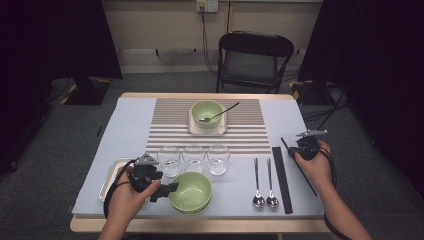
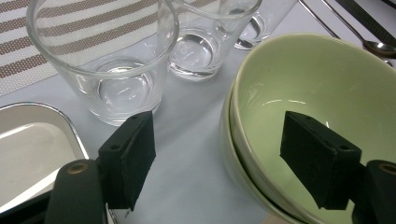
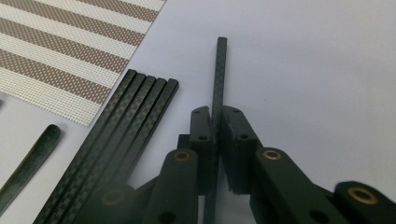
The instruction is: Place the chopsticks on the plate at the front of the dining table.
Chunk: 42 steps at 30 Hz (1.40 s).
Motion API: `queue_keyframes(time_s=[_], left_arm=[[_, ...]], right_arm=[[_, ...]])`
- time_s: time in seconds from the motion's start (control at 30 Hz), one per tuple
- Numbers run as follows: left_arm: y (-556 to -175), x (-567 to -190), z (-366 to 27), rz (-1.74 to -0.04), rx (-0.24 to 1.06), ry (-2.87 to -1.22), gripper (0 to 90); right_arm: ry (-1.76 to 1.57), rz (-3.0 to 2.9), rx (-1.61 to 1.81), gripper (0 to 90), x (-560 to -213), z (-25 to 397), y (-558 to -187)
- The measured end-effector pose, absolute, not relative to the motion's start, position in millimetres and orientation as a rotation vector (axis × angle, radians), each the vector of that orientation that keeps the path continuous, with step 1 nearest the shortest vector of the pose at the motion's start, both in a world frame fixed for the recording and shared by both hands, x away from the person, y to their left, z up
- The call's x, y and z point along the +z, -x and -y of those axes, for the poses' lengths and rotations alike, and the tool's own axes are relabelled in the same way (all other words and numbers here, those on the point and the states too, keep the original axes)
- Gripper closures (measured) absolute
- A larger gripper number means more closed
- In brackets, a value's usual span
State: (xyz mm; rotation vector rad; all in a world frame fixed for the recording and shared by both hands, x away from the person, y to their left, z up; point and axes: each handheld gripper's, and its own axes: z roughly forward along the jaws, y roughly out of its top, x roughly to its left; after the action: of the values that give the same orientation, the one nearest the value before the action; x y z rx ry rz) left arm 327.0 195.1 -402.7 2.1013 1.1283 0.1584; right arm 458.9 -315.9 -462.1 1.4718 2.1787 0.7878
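Observation:
Two pale green bowls [image 1: 192, 191] [image 2: 317, 84] sit stacked near the table's front edge. My left gripper [image 1: 167, 190] [image 2: 219, 158] is open astride the stack's left rim, one jaw outside and the other inside the top bowl, neither pressing it. My right gripper [image 1: 302, 149] [image 3: 217, 135] is shut on a single black chopstick [image 1: 286, 145] [image 3: 220, 70], held just above the table at the right. A bundle of several black chopsticks [image 1: 281, 177] [image 3: 121, 126] lies flat to its left.
Three empty glasses [image 1: 193, 158] [image 2: 107, 60] stand in a row behind the stack. A metal tray [image 1: 111, 175] [image 2: 28, 140] lies at front left. Two spoons [image 1: 264, 181] lie beside the bundle. On the striped placemat [image 1: 210, 137] [image 3: 60, 51], another green bowl [image 1: 206, 112] holds a spoon. A chair [image 1: 252, 57] stands beyond the table.

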Motion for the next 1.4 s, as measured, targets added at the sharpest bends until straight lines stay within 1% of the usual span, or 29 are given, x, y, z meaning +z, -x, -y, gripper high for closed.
queue_keyframes(time_s=[0.23,0.6,0.77,0.9,0.97,1.17,1.4], left_arm=[[-323.8,-397.2,-193.9,-1.11,0.172,-2.094,26.3],[-323.7,-395.0,-194.0,-1.103,0.18,-2.095,26.3],[-326.1,-395.7,-193.9,-1.108,0.172,-2.091,26.3],[-327.1,-394.1,-194.0,-1.111,0.183,-2.099,25.2],[-328.1,-393.6,-194.0,-1.135,0.176,-2.058,25.7],[-332.2,-391.2,-191.5,-1.122,0.167,-2.055,25.7],[-335.5,-388.8,-190.3,-1.129,0.167,-2.055,28.3]], right_arm=[[-1.617,-2.236,0.654,83.3,-452.3,309.6,-475.3],[-1.761,-2.141,0.799,85.6,-457.1,320.2,-471.6],[-1.705,-2.12,0.777,86.5,-458.4,315.8,-467.5],[-1.725,-2.094,0.815,86.6,-459.9,317.4,-465.0],[-1.718,-2.089,0.828,86.6,-460.6,318.0,-464.0],[-1.72,-2.09,0.845,86.6,-460.0,319.7,-463.8],[-1.712,-2.081,0.905,86.7,-452.3,323.2,-465.1]])
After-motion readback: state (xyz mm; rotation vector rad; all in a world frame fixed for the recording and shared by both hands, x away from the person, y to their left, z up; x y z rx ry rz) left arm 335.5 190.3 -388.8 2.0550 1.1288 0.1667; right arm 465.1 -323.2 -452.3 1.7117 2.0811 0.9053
